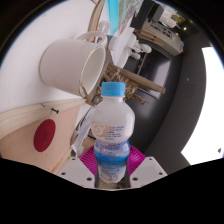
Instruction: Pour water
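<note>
claw (112, 168) | magenta inner pads (90, 158) | pale grey finger brackets, small screws

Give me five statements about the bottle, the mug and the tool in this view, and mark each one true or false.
1. The water bottle stands between the fingers of the tool. True.
2. The bottle has a red cap. False: its cap is light blue.
3. The white mug lies beyond the bottle, tipped so its open mouth shows. True.
4. The mug is held in the tool. False: the tool is at the bottle; the mug is farther off.
5. A red round mark shows on the pale wooden surface beside the bottle. True.
</note>
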### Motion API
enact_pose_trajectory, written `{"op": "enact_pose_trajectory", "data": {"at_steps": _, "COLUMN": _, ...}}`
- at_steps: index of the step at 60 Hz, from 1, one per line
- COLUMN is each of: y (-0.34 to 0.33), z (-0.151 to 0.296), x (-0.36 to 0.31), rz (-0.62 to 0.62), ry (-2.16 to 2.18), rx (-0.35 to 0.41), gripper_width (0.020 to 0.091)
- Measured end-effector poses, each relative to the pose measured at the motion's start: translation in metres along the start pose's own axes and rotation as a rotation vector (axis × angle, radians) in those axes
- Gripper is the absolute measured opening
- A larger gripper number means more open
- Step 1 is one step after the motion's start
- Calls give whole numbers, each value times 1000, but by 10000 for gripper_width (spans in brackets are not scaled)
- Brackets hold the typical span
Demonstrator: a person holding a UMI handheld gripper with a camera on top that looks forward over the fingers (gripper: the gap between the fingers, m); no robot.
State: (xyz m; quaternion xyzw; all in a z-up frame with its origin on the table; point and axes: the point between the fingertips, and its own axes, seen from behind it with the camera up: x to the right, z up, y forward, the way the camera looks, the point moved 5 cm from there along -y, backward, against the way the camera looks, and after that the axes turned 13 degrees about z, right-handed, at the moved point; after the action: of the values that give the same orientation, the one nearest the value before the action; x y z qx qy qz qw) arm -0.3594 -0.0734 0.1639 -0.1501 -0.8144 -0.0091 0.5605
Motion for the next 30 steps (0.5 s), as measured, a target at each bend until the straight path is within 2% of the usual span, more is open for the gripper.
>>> {"op": "enact_pose_trajectory", "data": {"at_steps": 13, "y": 0, "z": 6, "x": 0, "rz": 25, "ry": 77, "rx": 48, "gripper_width": 342}}
{"op": "enact_pose_trajectory", "data": {"at_steps": 22, "y": -8, "z": -6, "x": 9, "rz": 130, "ry": 481, "rx": 93, "gripper_width": 342}}
{"op": "enact_pose_trajectory", "data": {"at_steps": 30, "y": -14, "z": -18, "x": 22, "rz": 259, "ry": 952, "rx": 198, "gripper_width": 344}}
